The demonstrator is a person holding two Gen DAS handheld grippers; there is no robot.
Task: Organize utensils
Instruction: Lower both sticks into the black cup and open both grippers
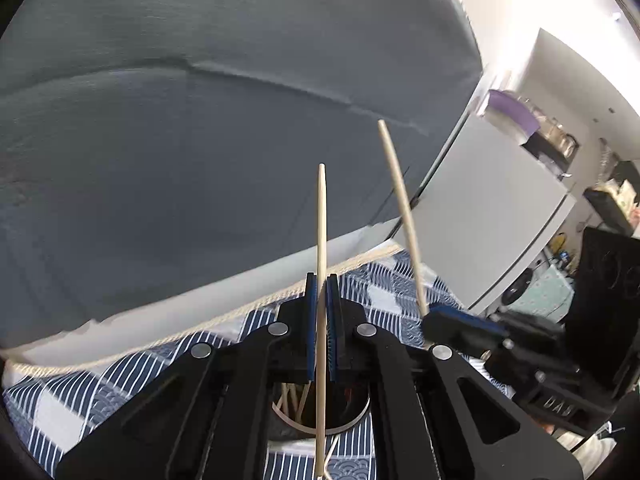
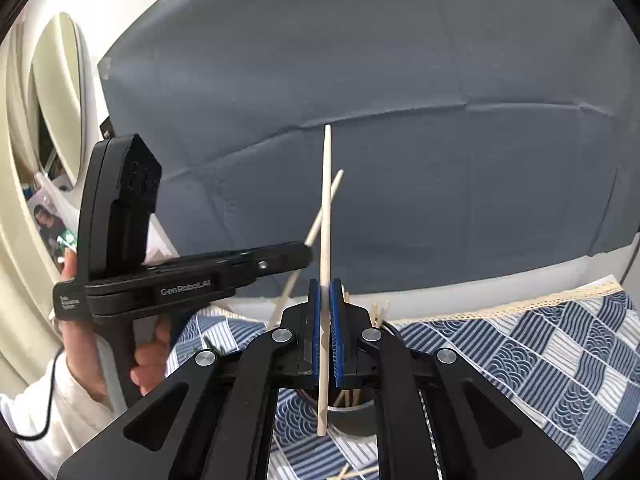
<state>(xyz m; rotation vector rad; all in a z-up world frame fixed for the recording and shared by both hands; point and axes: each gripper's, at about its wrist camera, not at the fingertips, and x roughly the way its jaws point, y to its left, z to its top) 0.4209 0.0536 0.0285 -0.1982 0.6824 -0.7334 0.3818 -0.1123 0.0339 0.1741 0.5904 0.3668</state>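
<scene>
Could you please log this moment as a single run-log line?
left gripper: shut on chopstick | right gripper: shut on second chopstick | both above holder on patterned cloth

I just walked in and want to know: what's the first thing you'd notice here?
Two black grippers, each pinching one wooden chopstick upright: the left gripper holds its chopstick, and the right gripper holds another chopstick. Below them a round holder with more sticks sits on a blue patterned tablecloth.
</scene>
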